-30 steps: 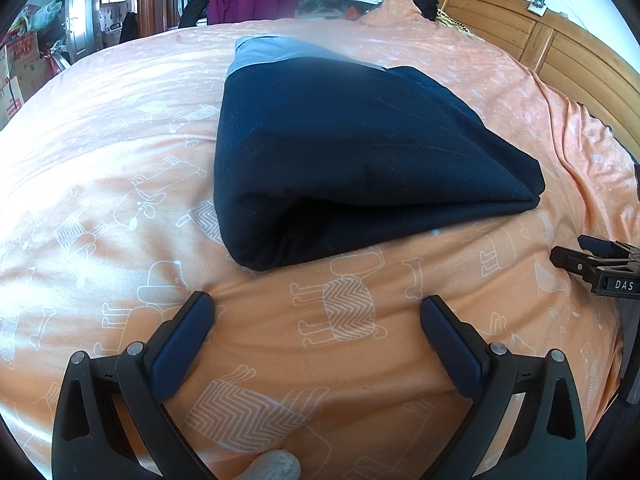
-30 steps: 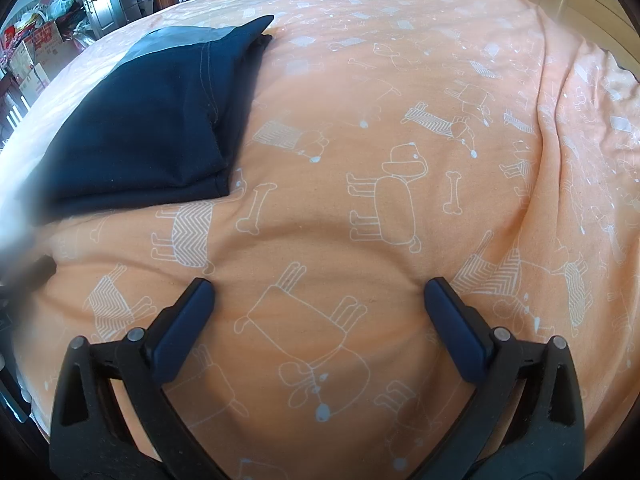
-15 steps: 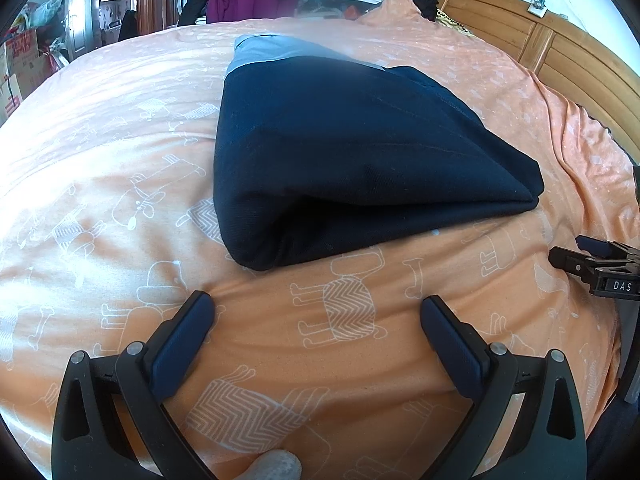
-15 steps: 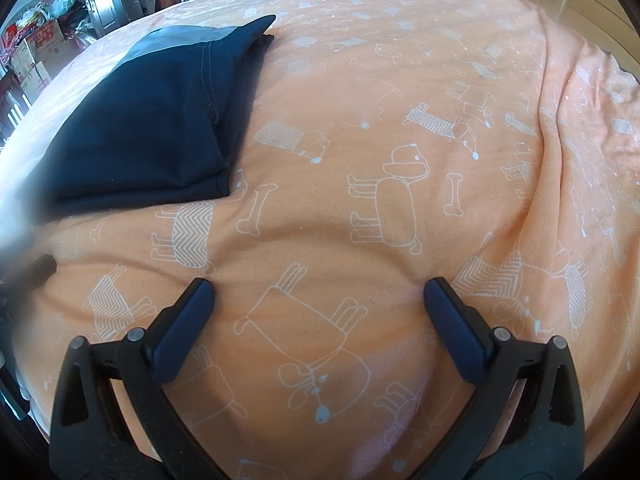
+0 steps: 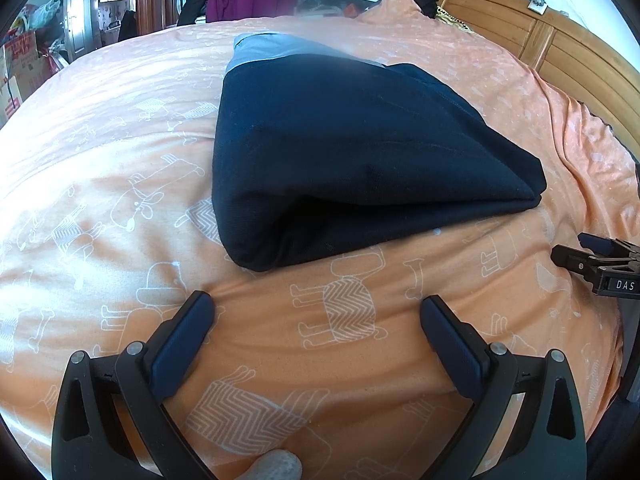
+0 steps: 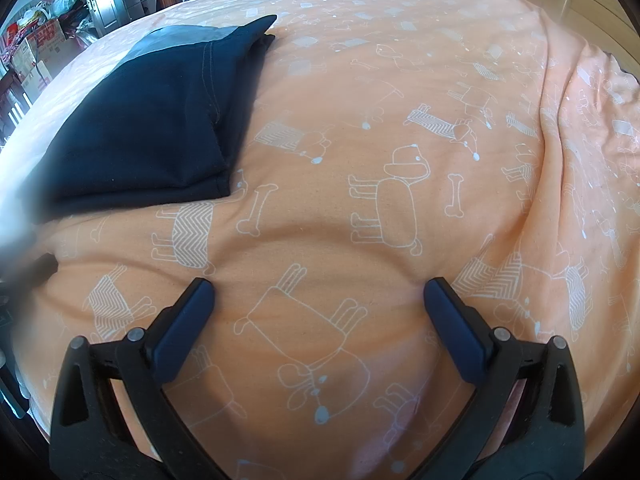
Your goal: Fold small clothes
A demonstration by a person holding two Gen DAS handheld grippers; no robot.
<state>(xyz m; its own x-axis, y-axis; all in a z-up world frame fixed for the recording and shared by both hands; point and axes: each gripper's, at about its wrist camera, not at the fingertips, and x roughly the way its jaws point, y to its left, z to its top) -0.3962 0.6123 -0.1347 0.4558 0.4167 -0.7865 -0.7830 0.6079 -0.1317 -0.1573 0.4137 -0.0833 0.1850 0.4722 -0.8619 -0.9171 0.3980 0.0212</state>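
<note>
My left claw [image 5: 316,312] sits low over the bed [image 5: 100,128], its two fingers spread wide with nothing between them but the orange dog-print cover. My right claw [image 6: 318,296] is the same: wide open, empty, resting close above bare cover.

The dark blue garment [image 5: 352,160] lies in a compact folded bundle straight ahead of the left claw, a little way off and touching neither claw. From the right wrist it sits off to the left [image 6: 160,120], with a stitched seam along its near edge and a paler band at the far end. The layers are stacked with their edges roughly together, so I judge this piece folded. I take both claws to be drawn back and open because nothing needs holding.
</note>
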